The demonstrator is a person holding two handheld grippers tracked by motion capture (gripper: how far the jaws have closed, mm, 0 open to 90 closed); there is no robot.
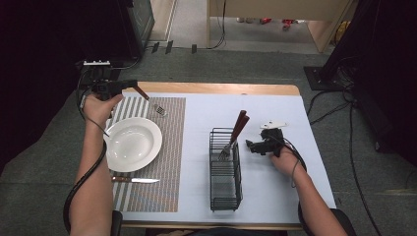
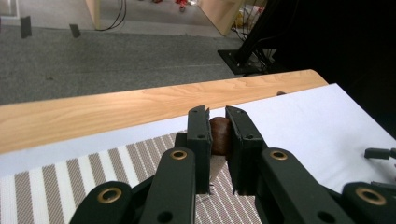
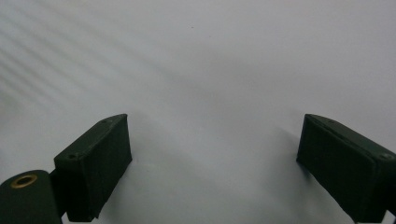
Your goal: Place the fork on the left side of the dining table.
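Observation:
My left gripper [image 1: 132, 85] is shut on the brown handle of a fork [image 1: 143, 93] above the far left of the striped placemat [image 1: 172, 147]. The fork slants down to the right, and its tines [image 1: 160, 111] are close to the mat. In the left gripper view the handle's rounded end [image 2: 219, 135] is pinched between the jaws of the left gripper [image 2: 217, 119]. A white plate [image 1: 133, 143] lies on the mat with a knife [image 1: 135, 180] in front of it. My right gripper [image 1: 250, 145] stands open just right of the black wire basket [image 1: 225, 184]. In its own view the right gripper [image 3: 212, 149] hangs over bare white cloth.
Two brown-handled utensils [image 1: 239, 127] lean in the far end of the basket. The white cloth [image 1: 275, 196] covers the table's right side. A wooden table edge [image 2: 116, 107] runs along the far side, with grey floor and cables beyond.

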